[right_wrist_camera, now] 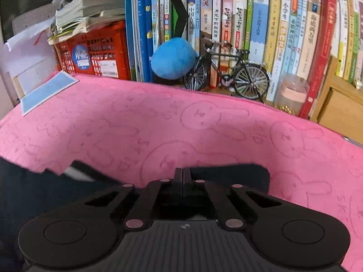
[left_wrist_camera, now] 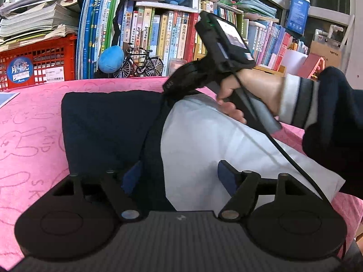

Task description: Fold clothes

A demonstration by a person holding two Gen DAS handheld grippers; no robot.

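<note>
Left gripper (left_wrist_camera: 179, 176): I held it wide open, empty, over the garment.
Right gripper (right_wrist_camera: 183, 176): fingers pressed together on a navy edge; hand (left_wrist_camera: 247, 95) gripped its handle.
Garment (left_wrist_camera: 109, 127): navy-and-white, flat on pink blanket (right_wrist_camera: 204, 131), long axis unclear.

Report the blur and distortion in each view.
Left wrist view: fisheye bends the bookshelf, and the hand on the right gripper's handle is slightly motion-smeared. Right wrist view: the pink cloth edge curves strongly, and the dark garment edge is blurred.
</note>
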